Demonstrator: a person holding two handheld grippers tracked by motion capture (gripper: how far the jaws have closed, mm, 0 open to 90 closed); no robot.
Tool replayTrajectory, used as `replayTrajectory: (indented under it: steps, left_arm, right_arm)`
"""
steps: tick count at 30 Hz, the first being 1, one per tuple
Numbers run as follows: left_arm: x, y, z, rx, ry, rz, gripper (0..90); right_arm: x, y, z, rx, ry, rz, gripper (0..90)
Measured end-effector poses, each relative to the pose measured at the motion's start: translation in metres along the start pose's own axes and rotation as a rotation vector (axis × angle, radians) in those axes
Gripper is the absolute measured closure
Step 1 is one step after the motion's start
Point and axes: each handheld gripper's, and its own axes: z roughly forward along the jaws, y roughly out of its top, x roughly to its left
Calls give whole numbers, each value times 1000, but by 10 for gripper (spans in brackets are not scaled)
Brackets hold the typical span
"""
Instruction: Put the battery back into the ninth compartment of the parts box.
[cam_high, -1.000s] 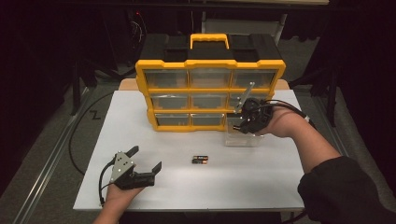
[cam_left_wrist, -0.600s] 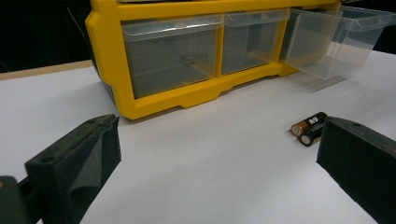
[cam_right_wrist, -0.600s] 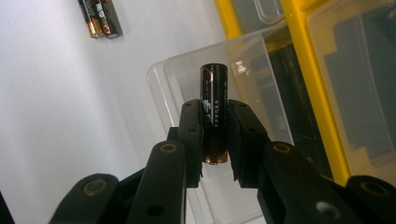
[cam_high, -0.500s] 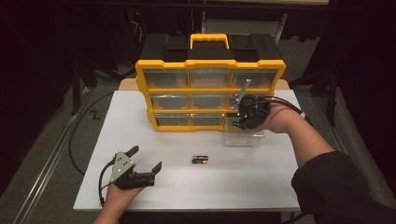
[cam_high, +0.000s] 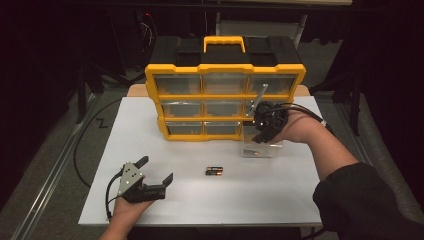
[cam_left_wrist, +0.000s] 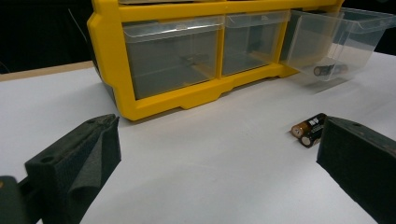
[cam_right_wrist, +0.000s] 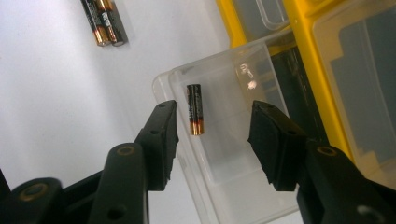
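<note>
Lying in the drawer (cam_right_wrist: 233, 154), battery (cam_right_wrist: 194, 109) below parted right tongs (cam_right_wrist: 212, 140).

Black claws (cam_high: 156, 170) with padded jaws, trailing cables; black sleeve (cam_high: 365, 200)

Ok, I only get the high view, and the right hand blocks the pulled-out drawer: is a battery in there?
Observer: Yes. In the right gripper view, one battery lies flat on the floor of the drawer.
Operator: Does the gripper hold it?
Observer: No. The right gripper hangs above it. Its jaws have just been opening and stand apart, with nothing pressed between them.
</note>
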Motion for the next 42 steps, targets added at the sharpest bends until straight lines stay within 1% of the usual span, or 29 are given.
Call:
replayTrajectory:
  steps: [2,7,10,12,14,16,19,22,25,27,29,31,33,37,40,42]
  left_arm:
    - [0,0,0,-1,0,0,4]
    - [-1,0,1,1,0,-1,3]
    - [-1,0,1,1,1,-2,3]
    - [0,0,1,0,-1,0,3]
    - [-1,0,1,-2,-4,2,4]
    - [-1,0,2,0,-3,6,3]
    - [-2,-1,2,3,-4,7,4]
    - [-2,0,2,2,-4,8,3]
    - [-1,-1,2,5,-5,10,3]
    - [-2,-1,2,5,-5,10,3]
    - [-2,-1,3,5,-5,6,3]
    - [-2,-1,3,5,-5,7,3]
    - [-2,-1,3,5,-6,8,3]
    - [-1,0,2,0,-6,7,4]
    - [-1,-1,3,3,-7,4,3]
    - [-1,-1,3,4,-6,3,3]
  right_arm:
    - [3,-1,-1,-4,4,14,521]
    - [11,-6,-2,-3,5,14,502]
    - [16,-9,-2,-3,18,20,501]
    - [20,-12,-2,-2,14,22,490]
    - [24,-13,-1,-8,14,7,481]
    - [27,-14,1,0,11,10,471]
    - [32,-15,5,-14,17,19,457]
    - [38,-15,8,2,17,8,434]
    - [43,-16,10,-7,21,-1,430]
    - [46,-17,11,1,24,-3,429]
    - [48,-18,12,-13,27,0,428]
    - [51,-18,13,-4,22,-3,414]
    - [55,-18,15,2,22,-9,404]
    - [60,-19,18,-7,22,-14,385]
    - [63,-20,22,-3,23,-17,383]
    - [66,-20,26,-10,26,-21,374]
